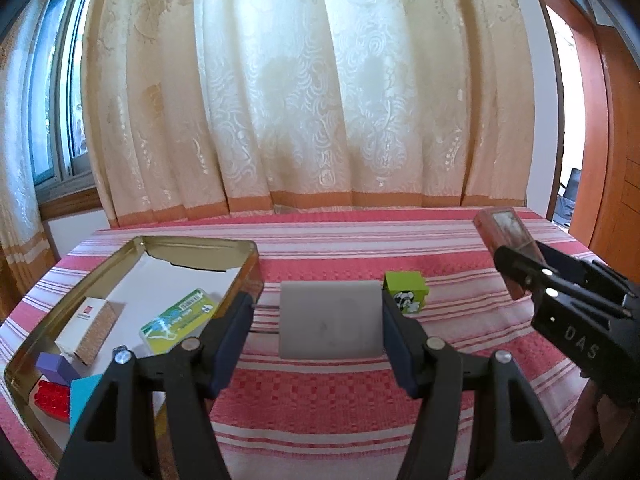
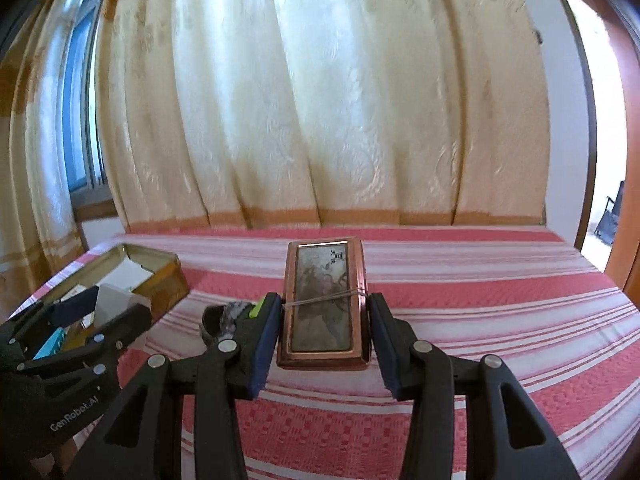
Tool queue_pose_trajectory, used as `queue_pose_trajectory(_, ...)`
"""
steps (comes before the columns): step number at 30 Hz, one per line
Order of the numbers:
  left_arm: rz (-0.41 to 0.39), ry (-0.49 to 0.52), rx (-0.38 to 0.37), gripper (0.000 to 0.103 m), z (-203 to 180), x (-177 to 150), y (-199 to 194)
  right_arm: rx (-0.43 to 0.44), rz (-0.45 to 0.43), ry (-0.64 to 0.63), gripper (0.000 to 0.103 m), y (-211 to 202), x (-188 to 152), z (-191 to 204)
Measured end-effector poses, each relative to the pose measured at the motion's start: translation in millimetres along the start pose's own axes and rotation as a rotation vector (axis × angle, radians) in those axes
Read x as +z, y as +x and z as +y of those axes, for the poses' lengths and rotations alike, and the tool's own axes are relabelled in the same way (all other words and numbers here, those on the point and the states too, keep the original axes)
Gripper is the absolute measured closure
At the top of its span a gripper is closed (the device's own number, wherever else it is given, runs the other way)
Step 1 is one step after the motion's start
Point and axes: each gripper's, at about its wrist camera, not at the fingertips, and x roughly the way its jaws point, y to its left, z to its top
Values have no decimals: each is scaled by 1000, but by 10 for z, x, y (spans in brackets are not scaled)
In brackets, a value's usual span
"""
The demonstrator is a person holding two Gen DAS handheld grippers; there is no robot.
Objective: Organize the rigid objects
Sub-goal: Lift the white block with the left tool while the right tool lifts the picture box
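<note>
Holding a grey block (image 1: pixel 330 320) in my left tongs (image 1: pixel 316 328), pads on its two side faces, near the tin (image 1: pixel 256 264) at left. My right tongs (image 2: pixel 324 332) clamp a copper box (image 2: pixel 324 304) by its long sides, lifted off the striped table (image 2: pixel 480 300). Judgement: box is stiff and probably light, but its smooth metal-look rim may slip; grip mid-length. Green cube (image 1: pixel 406 292) sits just beyond the block, still out of the tin.

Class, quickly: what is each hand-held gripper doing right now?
Left hand-held gripper: shut on the grey block.
Right hand-held gripper: shut on the copper-framed box.
</note>
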Motion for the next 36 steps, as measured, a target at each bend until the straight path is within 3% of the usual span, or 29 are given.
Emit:
queue_pose_trajectory(13, -54, -30, 10, 40, 96, -36, -170, 20, -98, -51, 56, -278, -59, 304)
queue_pose_trajectory(36, -83, -68, 20, 40, 306, -94, -288, 63, -128, -45, 56, -394, -106, 521)
